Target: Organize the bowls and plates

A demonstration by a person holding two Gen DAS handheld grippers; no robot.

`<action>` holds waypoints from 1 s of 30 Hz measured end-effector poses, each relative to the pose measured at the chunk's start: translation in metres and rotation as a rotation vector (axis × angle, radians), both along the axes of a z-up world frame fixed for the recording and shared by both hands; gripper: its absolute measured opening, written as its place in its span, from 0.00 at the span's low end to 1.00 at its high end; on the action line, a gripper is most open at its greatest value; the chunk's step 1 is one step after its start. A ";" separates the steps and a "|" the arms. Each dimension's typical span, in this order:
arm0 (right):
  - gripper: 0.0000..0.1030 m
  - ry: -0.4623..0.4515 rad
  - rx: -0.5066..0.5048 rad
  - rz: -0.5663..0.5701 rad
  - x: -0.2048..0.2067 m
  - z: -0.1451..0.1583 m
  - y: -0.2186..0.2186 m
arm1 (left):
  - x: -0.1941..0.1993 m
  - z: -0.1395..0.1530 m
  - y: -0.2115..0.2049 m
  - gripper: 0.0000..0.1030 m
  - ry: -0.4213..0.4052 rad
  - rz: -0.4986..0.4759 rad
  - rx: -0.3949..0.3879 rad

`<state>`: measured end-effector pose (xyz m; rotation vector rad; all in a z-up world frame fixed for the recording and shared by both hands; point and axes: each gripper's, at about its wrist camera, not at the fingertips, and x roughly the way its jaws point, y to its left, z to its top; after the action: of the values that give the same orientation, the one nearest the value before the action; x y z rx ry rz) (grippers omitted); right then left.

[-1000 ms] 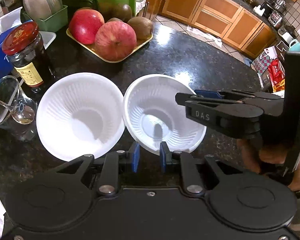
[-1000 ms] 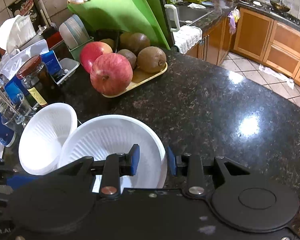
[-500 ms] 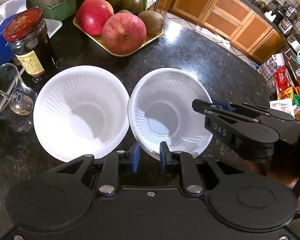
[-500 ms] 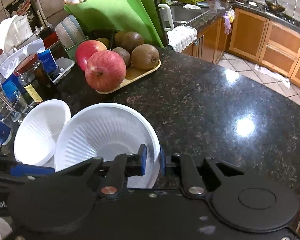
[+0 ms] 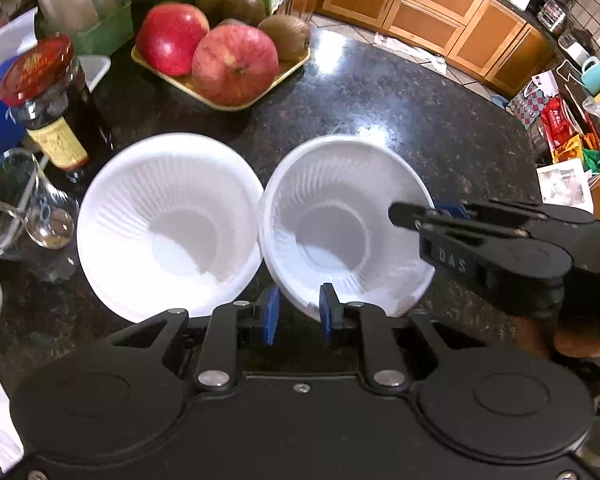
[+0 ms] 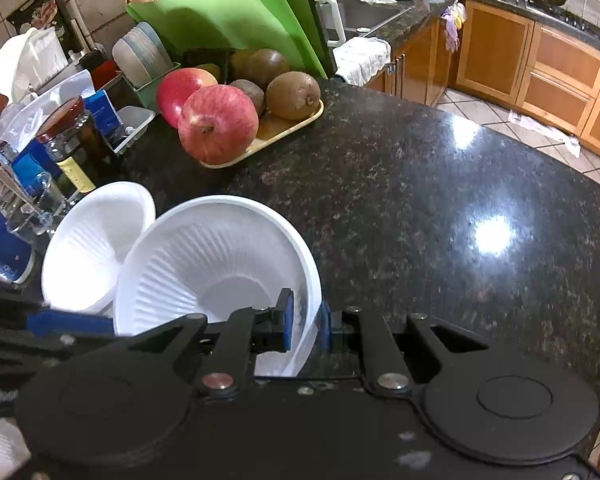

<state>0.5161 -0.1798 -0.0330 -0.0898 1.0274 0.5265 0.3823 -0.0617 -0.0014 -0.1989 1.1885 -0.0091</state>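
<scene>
Two white ribbed bowls sit side by side on the black granite counter (image 6: 420, 200). The left bowl (image 5: 168, 224) (image 6: 96, 240) rests flat. My right gripper (image 6: 306, 324) (image 5: 404, 216) is shut on the right-hand rim of the right bowl (image 5: 340, 228) (image 6: 220, 256), which is tipped up and leans against the left bowl's rim. My left gripper (image 5: 297, 317) hovers at the near rim of the right bowl. Its blue pads stand apart, with the thin rim at the gap and nothing pressed.
Behind the bowls, a yellow tray (image 5: 168, 80) (image 6: 284, 132) holds apples and kiwis. A red-lidded jar (image 5: 48, 96) and a glass with a spoon (image 5: 20, 208) stand to the left. Further back are a green rack of plates (image 6: 144, 56) and a green cutting board (image 6: 228, 12). The counter's edge curves on the right.
My right gripper's jaws have shut on the right bowl's rim. That bowl has tipped up and shifted against the left bowl. The left gripper has stayed put.
</scene>
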 end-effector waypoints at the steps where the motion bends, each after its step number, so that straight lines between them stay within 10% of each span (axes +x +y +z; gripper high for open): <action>1: 0.15 -0.007 -0.002 -0.001 -0.002 0.002 -0.001 | 0.000 0.001 -0.002 0.26 -0.012 -0.002 0.013; 30: 0.16 0.080 -0.035 -0.044 -0.096 0.007 -0.017 | -0.058 -0.005 -0.021 0.28 0.028 -0.265 0.119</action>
<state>0.4206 -0.1967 -0.0265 -0.0769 1.1149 0.4750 0.3247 -0.0827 -0.0063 0.0641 1.2320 -0.1681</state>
